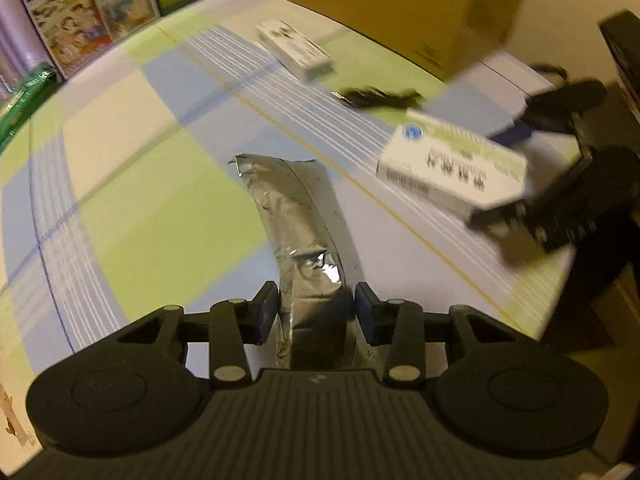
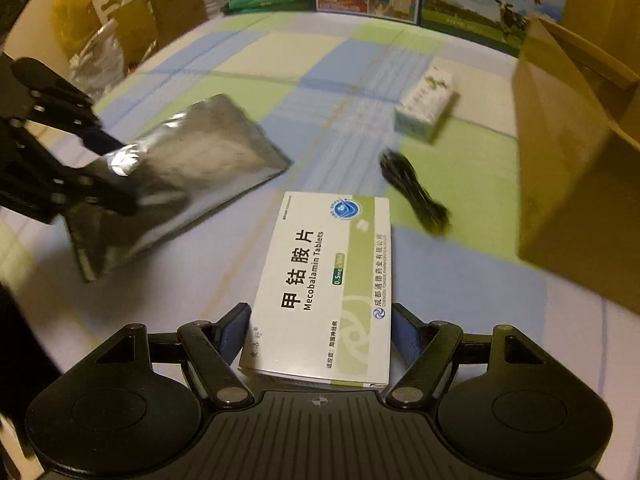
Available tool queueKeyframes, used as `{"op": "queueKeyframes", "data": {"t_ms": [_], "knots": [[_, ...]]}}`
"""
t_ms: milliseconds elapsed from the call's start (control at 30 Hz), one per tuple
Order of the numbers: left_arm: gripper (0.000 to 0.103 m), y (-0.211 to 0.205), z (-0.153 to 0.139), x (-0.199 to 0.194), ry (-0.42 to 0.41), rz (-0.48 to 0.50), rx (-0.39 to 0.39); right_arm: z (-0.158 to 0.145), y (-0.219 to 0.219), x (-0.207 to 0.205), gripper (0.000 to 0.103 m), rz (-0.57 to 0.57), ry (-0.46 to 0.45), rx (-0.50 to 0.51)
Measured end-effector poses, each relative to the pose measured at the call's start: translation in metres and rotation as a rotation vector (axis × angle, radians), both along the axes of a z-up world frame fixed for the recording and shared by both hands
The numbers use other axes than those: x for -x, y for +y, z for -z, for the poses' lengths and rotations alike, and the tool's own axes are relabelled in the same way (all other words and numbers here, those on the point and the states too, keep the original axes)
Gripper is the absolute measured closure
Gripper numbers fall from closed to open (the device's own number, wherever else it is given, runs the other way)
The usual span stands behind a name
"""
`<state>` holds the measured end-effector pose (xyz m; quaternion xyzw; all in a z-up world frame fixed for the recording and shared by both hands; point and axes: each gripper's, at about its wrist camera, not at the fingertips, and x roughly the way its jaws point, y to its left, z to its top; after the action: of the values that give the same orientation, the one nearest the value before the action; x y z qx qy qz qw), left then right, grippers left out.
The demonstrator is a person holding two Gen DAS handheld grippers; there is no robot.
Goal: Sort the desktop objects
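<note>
Risk: the foil pouch [image 1: 304, 216] is limp, and the left gripper [image 1: 316, 312] pinches only its near end, so it could sag or slide out. The right gripper [image 2: 320, 332] clamps the white Mecobalamin tablet box [image 2: 328, 280] by its near end; a twist could lever it loose. Both are carried above the checked tablecloth [image 2: 280, 64]. A small white carton [image 2: 426, 100] and a black cable bundle [image 2: 414, 192] lie near the cardboard box [image 2: 572, 168] at the right edge.
</note>
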<state>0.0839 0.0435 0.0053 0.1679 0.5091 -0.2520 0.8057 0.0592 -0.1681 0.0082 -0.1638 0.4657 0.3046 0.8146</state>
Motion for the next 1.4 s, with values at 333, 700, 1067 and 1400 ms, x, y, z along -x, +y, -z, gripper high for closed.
{"op": "queueKeyframes", "data": {"t_ms": [333,700,1067,1400], "knots": [[0.044,-0.012,0.011,-0.025,0.044,-0.057,-0.063,0.003,-0.011,0.003,0.029,0.017,-0.015,-0.005],[0.059,-0.036,0.032,-0.047,0.15,-0.021,-0.104,0.012,-0.01,-0.013,0.025,-0.019,-0.004,-0.005],[0.066,-0.038,0.028,-0.034,0.104,0.184,-0.175,0.012,0.001,-0.014,0.025,-0.068,-0.032,0.011],[0.062,-0.039,0.032,-0.038,0.123,0.165,-0.176,0.011,0.003,-0.014,0.035,-0.078,-0.057,0.005]]}}
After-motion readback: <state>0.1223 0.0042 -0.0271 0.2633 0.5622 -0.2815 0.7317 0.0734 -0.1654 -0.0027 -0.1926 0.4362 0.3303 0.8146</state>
